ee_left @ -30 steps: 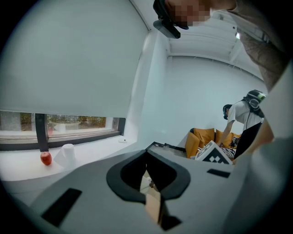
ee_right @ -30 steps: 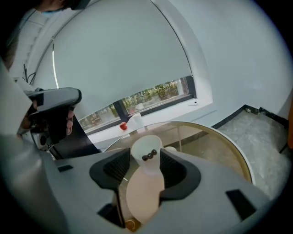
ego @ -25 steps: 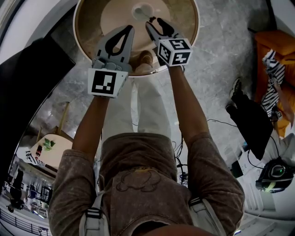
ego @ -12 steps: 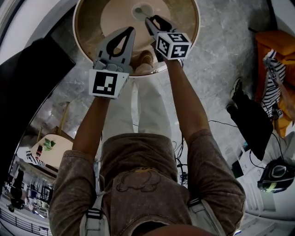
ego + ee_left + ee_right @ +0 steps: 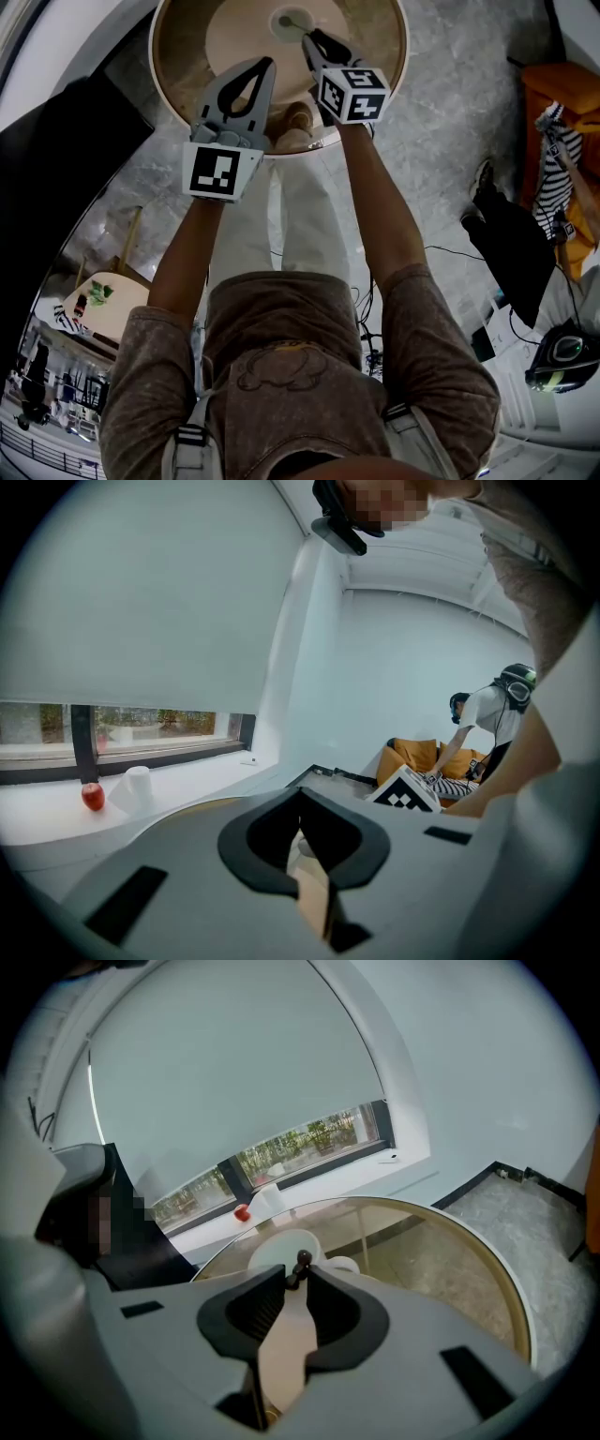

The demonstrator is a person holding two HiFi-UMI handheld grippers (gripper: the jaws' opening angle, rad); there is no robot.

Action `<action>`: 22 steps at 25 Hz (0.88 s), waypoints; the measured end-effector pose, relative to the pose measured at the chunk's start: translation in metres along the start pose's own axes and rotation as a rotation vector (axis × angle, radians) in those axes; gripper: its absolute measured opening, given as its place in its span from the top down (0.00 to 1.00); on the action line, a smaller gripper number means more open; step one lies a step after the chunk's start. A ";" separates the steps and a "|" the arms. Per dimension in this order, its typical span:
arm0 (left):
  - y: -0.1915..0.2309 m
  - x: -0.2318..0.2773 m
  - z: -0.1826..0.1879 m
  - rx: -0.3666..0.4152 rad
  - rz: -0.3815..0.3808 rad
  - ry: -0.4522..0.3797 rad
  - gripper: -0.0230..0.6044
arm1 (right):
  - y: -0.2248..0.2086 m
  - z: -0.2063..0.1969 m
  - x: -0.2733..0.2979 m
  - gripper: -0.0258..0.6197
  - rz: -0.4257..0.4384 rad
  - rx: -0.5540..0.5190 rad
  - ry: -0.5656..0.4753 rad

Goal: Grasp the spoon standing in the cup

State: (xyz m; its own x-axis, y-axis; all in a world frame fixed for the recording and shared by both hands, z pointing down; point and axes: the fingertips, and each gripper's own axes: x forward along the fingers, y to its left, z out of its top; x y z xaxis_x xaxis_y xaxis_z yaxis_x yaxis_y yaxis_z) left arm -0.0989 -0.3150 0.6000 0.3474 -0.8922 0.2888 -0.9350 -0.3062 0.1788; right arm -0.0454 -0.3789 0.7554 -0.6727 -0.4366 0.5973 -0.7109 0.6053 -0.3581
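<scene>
Near the top edge of the head view stands a round glass tabletop with a tan rim (image 5: 178,66), and on it, top centre, a white ceramic cup (image 5: 289,19). The right claw (image 5: 307,38) reaches to the cup's lower right edge, its black-and-white marker cube (image 5: 353,94) just below it in the frame. In the right gripper view the cup sits just behind the claw tips, slightly left of centre, its handle turned to the right. A slim dark spoon with a ball-shaped handle end (image 5: 302,1259) rises out of the cup. The ball shows just above the tips and the stem runs down between them. The right claw has just been closing and now stands narrow, its two tips drawn in on the stem so that they look to touch it on both sides, while the pads behind the tips still bow apart. The spoon leans a little to the right. The left claw (image 5: 266,62) hangs over the lower part of the tabletop, left of the right claw and apart from the cup. In the left gripper view its tips meet at the far end with nothing between them. At the left of that view a small red apple (image 5: 92,797) and a white cylinder (image 5: 138,782) rest side by side on a white windowsill (image 5: 206,769). At the right, in the distance, a person (image 5: 492,714) bends over an orange sofa (image 5: 422,757).
</scene>
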 end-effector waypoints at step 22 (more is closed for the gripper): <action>-0.002 -0.010 0.013 0.015 -0.025 0.026 0.94 | 0.017 0.034 -0.041 0.87 -0.071 -0.100 -0.065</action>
State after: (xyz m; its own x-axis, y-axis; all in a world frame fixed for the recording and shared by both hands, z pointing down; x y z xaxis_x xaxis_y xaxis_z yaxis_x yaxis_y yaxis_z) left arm -0.1017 -0.3096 0.5841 0.3723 -0.8754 0.3084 -0.9269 -0.3336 0.1718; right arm -0.0371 -0.3736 0.7005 -0.6356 -0.5208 0.5699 -0.7354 0.6332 -0.2416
